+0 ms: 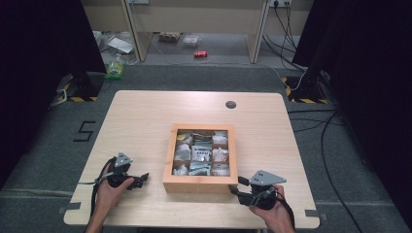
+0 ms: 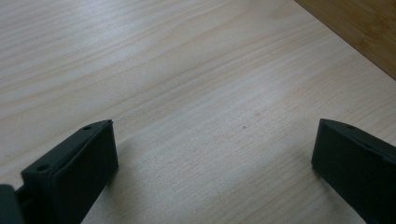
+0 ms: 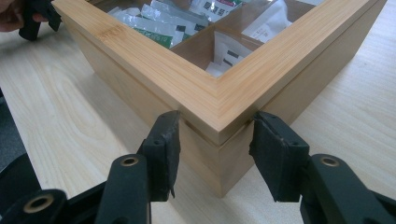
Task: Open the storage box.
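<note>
From the high view, a pale wooden table stands on grey carpet, dark curtains at both sides and cables trailing at the right. A wooden box with compartments of packets sits at the table's near middle. The left gripper rests left of it; the right gripper meets its near right corner.

In the left gripper view, the jaws stand wide apart over bare woodgrain.

In the right gripper view, the jaws clasp the box's corner just under the lid's rim.
</note>
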